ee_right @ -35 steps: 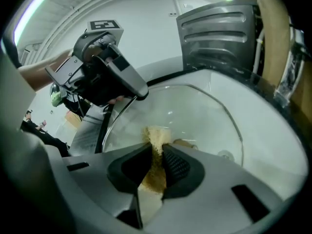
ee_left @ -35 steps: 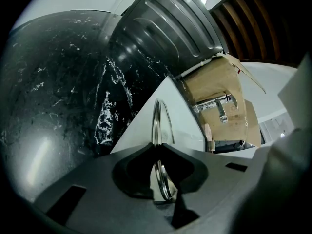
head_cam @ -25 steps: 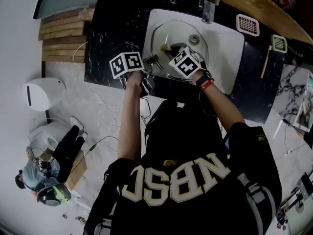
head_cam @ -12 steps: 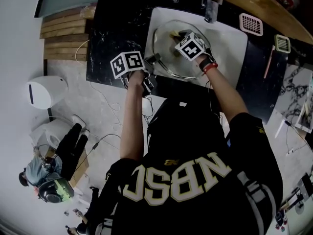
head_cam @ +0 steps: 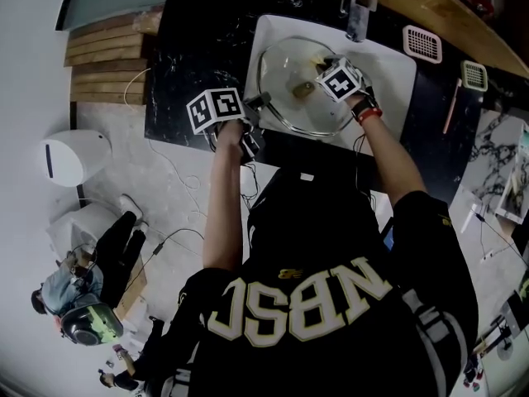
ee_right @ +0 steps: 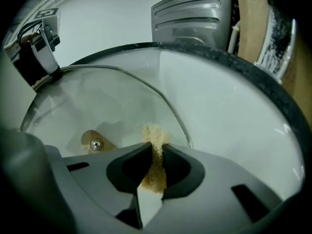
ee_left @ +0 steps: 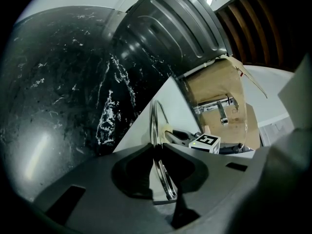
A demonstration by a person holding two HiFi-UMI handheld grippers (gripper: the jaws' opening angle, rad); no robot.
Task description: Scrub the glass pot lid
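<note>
The left hand-held gripper [ee_left: 157, 152] is clamped on the metal rim [ee_left: 154, 123] of the glass pot lid [head_cam: 285, 71], its jaws nearly together with the thin band edge-on between them. It holds the lid by the left edge, as the head view shows. The right hand-held gripper [ee_right: 155, 155] is closed on a yellow-brown scrub sponge [ee_right: 154, 135], whose fuzzy end sticks out past the jaws and meets the glass just inside the rim, on the lid's right half. A tan fitting with a screw [ee_right: 93, 143] sits at the centre of the lid, to the left of the sponge in the right gripper view. The lid lies over a white sink [head_cam: 388, 73] and fills most of the bowl; whether it rests on the basin I cannot tell. A chrome faucet [head_cam: 354, 15] stands at the sink's far edge. The sink is set into a black table [head_cam: 194, 48] veined in white like marble, and two small pink slotted baskets [head_cam: 419, 42] sit on the table to the right. Each gripper carries a cube with black-and-white square markers — patterns only, no words. The one piece of writing is on the person's black jersey [head_cam: 306, 246]: large pale block letters that, seen upside down from the head view, appear to read "NBSC". A red band circles the right wrist [head_cam: 369, 114].
</note>
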